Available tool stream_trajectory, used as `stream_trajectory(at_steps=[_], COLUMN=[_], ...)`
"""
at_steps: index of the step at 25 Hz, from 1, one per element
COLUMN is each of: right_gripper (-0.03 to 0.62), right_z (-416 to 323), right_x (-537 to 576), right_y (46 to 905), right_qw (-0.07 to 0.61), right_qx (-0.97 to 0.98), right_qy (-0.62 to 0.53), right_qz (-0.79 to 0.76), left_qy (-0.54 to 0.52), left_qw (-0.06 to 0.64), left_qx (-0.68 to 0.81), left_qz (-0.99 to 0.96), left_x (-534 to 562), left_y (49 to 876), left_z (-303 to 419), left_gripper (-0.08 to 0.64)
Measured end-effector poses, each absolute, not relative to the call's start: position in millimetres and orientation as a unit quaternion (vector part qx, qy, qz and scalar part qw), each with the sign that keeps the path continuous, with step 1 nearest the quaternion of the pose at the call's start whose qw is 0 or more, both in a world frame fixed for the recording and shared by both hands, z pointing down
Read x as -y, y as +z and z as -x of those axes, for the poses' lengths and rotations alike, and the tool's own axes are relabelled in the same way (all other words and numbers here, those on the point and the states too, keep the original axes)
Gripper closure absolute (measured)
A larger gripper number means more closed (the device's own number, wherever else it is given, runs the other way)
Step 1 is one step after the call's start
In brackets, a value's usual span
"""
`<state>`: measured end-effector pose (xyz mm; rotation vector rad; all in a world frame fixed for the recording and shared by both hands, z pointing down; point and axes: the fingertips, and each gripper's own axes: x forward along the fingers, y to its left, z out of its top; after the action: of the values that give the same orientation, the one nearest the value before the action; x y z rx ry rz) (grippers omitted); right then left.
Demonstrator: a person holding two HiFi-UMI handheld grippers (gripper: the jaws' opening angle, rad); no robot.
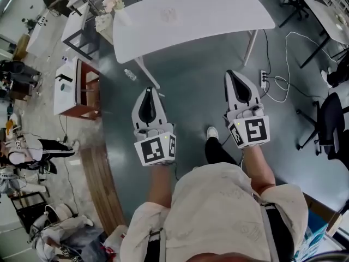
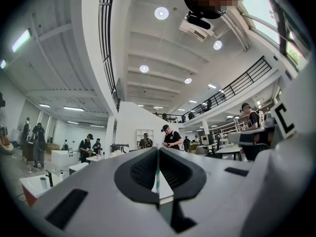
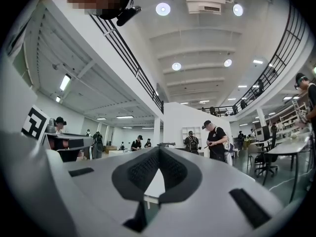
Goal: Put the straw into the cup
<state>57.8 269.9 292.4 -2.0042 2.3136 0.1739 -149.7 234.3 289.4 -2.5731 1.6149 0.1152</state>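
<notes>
I see no straw in any view. A faint clear object (image 1: 169, 14), too small to tell as a cup, lies on the white table (image 1: 218, 15) ahead of me. My left gripper (image 1: 148, 90) is held over the green floor, short of the table's near edge, with its jaws shut. The left gripper view shows its black pads (image 2: 143, 169) closed to a thin slit, nothing gripped. My right gripper (image 1: 231, 73) is held level with it to the right, also shut. Its pads (image 3: 143, 172) meet at the tip with nothing between them.
A flower bunch (image 1: 113, 0) stands at the table's left end. A plastic bottle (image 1: 130, 74) lies on the floor by the table leg. A power strip with white cables (image 1: 264, 79) lies to the right, near a black chair (image 1: 330, 119). A white cabinet (image 1: 71, 86) stands left.
</notes>
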Motion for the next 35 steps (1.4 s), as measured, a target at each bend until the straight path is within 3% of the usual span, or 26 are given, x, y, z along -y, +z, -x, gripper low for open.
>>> stream_trajectory(at_steps=[17,35], right_gripper=[0.591,0.591], right_z=[-179.1,-165.9], right_x=[-120.9,1.4], right_y=[287.7,309.1], right_qw=[0.075,0.042], right_qx=[-0.771,-0.771], right_qy=[0.042,0.031], right_qz=[0.631,0.635], left_qy=[0.02,0.033], left_qw=[0.071,0.027], left_qx=[-0.54,-0.528], left_qz=[0.838,0.848], left_x=[-98.6,30.1], left_y=[273.6,303.1], left_z=[28.4,29.7], left_gripper=[0.548,0.548])
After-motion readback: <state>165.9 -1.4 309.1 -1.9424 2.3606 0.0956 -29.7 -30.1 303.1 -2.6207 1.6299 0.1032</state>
